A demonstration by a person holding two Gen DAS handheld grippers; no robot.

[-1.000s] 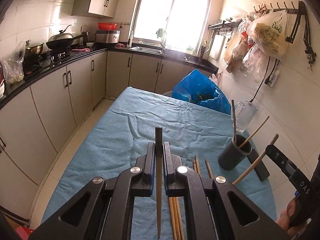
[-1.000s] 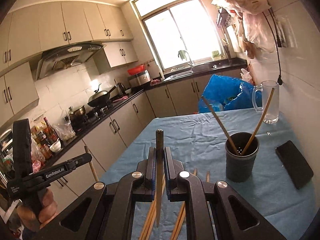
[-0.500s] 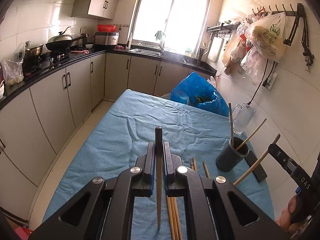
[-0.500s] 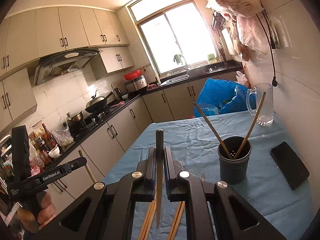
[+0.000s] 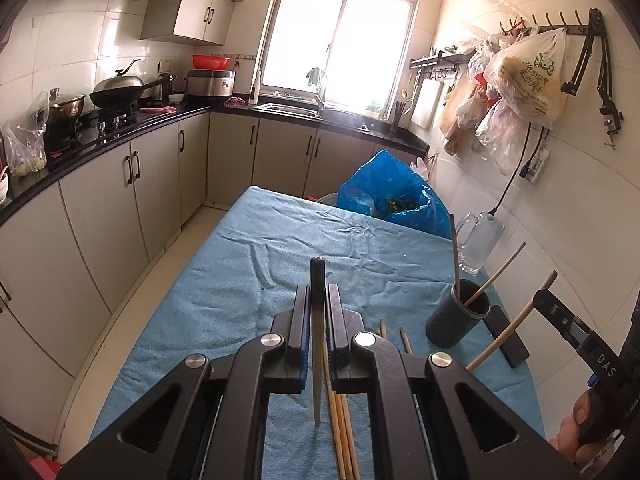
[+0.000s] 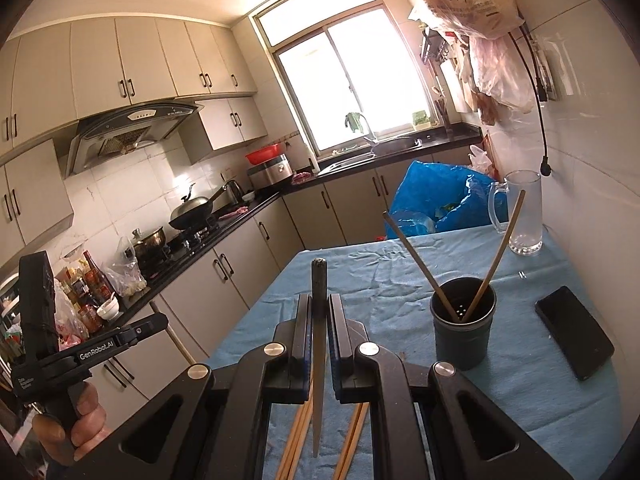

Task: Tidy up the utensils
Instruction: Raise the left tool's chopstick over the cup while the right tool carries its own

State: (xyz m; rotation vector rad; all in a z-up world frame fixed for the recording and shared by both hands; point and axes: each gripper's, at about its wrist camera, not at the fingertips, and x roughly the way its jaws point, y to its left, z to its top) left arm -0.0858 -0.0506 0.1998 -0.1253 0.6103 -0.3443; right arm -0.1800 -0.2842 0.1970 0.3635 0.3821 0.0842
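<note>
We carried chopsticks to the holder, one in each gripper

Both the left gripper (image 5: 319, 300) and the right gripper (image 6: 319, 308) were clamped on a thin chopstick; the dark round plastic holder (image 6: 463, 332) stood ahead, loose wooden chopsticks (image 5: 340, 420) lying before it. Next we probably had to tilt each tip into it. We read "GenRobot.AI" and "DAS".

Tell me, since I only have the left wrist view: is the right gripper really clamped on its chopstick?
Observer: Yes. The right wrist view shows the right gripper shut on a chopstick that pokes out past its fingertips.
Operator: Is there room left in the holder?
Observer: Seemingly yes. The holder has just two chopsticks leaning apart in a V, and its perforated bottom shows between them.
</note>
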